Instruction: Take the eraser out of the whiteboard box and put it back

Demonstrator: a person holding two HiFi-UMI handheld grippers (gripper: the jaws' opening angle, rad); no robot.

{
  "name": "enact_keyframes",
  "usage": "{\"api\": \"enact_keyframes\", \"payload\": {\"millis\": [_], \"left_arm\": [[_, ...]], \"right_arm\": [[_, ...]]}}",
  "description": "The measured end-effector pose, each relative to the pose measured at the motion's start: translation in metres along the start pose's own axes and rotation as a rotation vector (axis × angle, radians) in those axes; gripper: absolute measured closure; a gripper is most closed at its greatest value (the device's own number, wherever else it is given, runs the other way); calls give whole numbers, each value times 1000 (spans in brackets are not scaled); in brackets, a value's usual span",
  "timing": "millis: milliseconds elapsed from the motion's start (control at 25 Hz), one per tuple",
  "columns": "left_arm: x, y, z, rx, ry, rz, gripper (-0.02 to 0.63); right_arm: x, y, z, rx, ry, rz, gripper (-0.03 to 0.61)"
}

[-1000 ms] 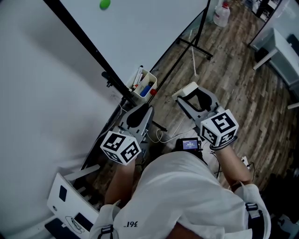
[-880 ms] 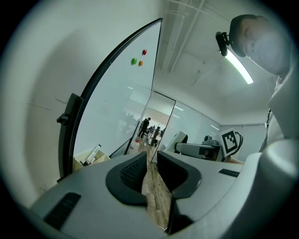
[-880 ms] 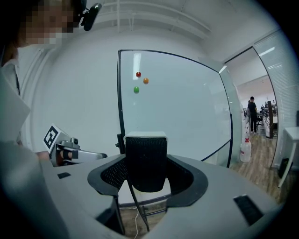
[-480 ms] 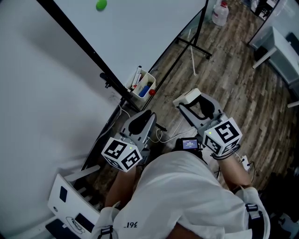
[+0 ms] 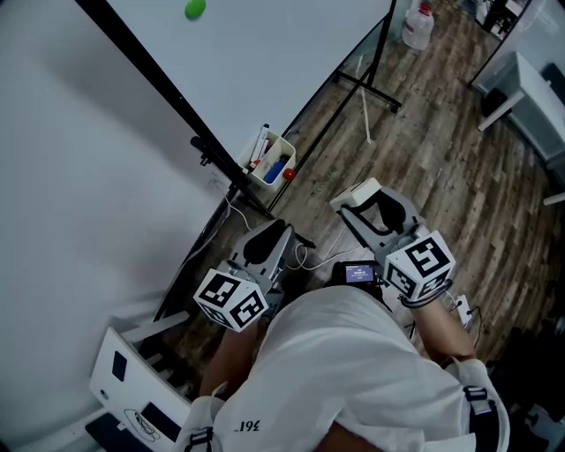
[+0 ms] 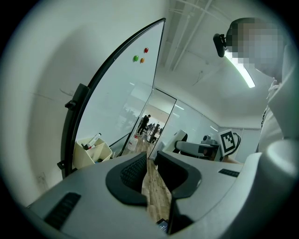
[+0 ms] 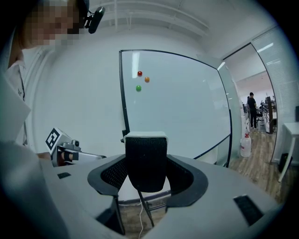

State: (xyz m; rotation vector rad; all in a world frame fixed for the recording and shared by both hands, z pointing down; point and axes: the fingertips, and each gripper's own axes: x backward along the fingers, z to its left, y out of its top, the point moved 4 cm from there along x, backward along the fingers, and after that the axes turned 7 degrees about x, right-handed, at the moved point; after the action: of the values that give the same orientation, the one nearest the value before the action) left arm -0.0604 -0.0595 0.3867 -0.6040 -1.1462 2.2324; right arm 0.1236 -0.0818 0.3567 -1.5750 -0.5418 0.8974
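Note:
The eraser (image 5: pixel 357 192), a white block with a black felt face (image 7: pixel 145 161), sits clamped between the jaws of my right gripper (image 5: pixel 360 196), which is shut on it. In the right gripper view it faces the whiteboard (image 7: pixel 177 107). The cream whiteboard box (image 5: pixel 271 161) hangs at the board's lower frame and holds markers; it also shows in the left gripper view (image 6: pixel 92 150). My left gripper (image 5: pixel 275 229) hovers just below the box, jaws drawn together with only a thin slit and nothing between them (image 6: pixel 148 162).
The whiteboard's black stand legs (image 5: pixel 366 88) spread over the wood floor. A plastic bottle (image 5: pixel 418 26) stands at the back right, and a white table (image 5: pixel 538 97) at the far right. A white cable (image 5: pixel 309 256) lies under the grippers. A white panel (image 5: pixel 132 380) leans at the lower left.
Both grippers have drawn back a little toward the person, away from the box. The eraser stays in the right gripper's jaws.

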Motion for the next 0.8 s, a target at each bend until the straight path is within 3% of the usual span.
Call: {"api": "enact_keyframes", "payload": {"millis": [800], "left_arm": [[4,-15,3,27,2,34,540]], "right_arm": [[-3,-23,19,-40,30,42,314]]}}
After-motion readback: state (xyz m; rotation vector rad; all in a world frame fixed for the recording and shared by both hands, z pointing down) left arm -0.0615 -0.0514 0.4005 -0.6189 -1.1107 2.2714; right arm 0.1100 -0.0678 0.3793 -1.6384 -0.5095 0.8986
